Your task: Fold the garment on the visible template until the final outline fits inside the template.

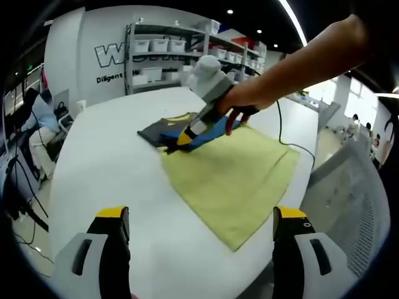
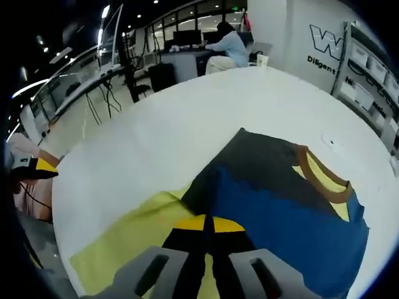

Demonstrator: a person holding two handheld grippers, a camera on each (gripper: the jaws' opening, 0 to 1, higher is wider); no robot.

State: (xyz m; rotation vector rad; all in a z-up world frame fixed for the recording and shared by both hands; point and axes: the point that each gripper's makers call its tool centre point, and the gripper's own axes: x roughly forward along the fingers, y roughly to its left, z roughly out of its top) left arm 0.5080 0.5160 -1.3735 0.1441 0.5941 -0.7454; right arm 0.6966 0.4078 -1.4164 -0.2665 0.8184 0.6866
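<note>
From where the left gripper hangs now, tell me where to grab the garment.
Grip the garment at its dark corner on the bare table, the end farthest from the right gripper, which is shut at the edge by the template. That corner lies flat and free. Come in low with the open left gripper from the table side.

In the left gripper view, the garment (image 1: 163, 129) lies at frame centre on the counter (image 1: 100, 174), overlapping the far corner of the template (image 1: 230, 177), which spreads toward the lower right. The right hand-held gripper (image 1: 176, 141) rests on the garment's near edge, a hand (image 1: 240, 103) behind it. Shelves (image 1: 181, 53) stand beyond, at upper centre. The left hand-held gripper (image 1: 199, 227) rises at the bottom.
</note>
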